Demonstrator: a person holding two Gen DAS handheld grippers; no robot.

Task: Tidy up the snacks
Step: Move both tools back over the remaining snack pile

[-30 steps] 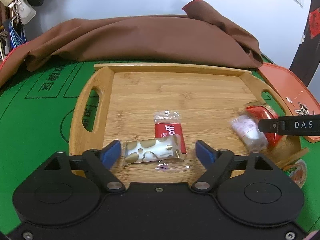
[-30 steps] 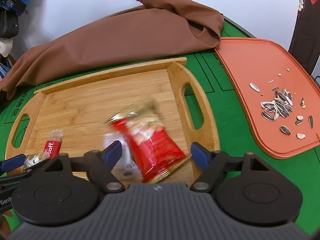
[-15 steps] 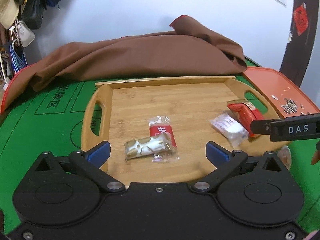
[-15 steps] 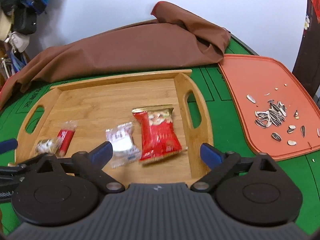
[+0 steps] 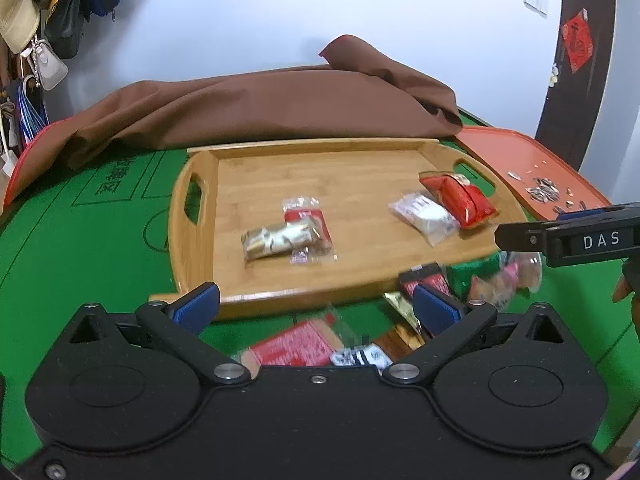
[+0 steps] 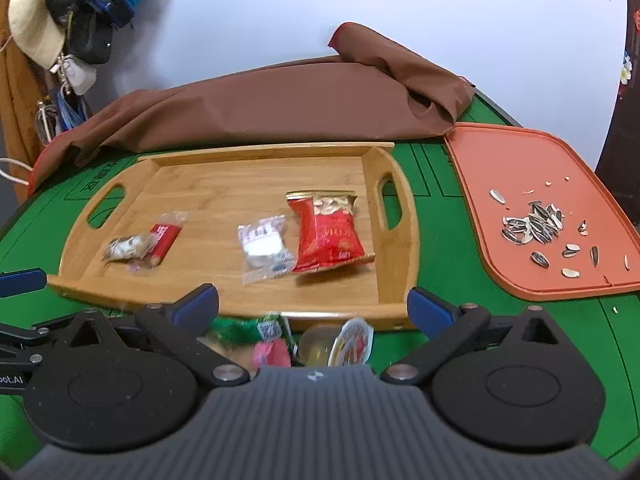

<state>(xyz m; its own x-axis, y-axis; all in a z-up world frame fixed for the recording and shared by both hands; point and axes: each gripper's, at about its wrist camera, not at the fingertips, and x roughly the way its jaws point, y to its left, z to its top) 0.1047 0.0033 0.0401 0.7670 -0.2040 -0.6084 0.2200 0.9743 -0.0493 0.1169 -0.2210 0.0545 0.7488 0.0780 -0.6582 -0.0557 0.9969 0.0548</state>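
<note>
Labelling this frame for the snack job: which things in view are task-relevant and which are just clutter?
Job:
wooden tray
red peanut bag
clear white packet
red wafer packet
gold-patterned candy
loose snacks in front of the tray

Lying about:
orange board with sunflower seeds
brown cloth
hats and bags on the wall

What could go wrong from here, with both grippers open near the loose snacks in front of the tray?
The remaining snacks lie bunched against the wooden tray, so the open left gripper may pinch two packets at once. The jelly cup lies tipped; the right gripper could roll or squash it. The gold-patterned packet overlaps the red bar, untidy for stacking.
</note>
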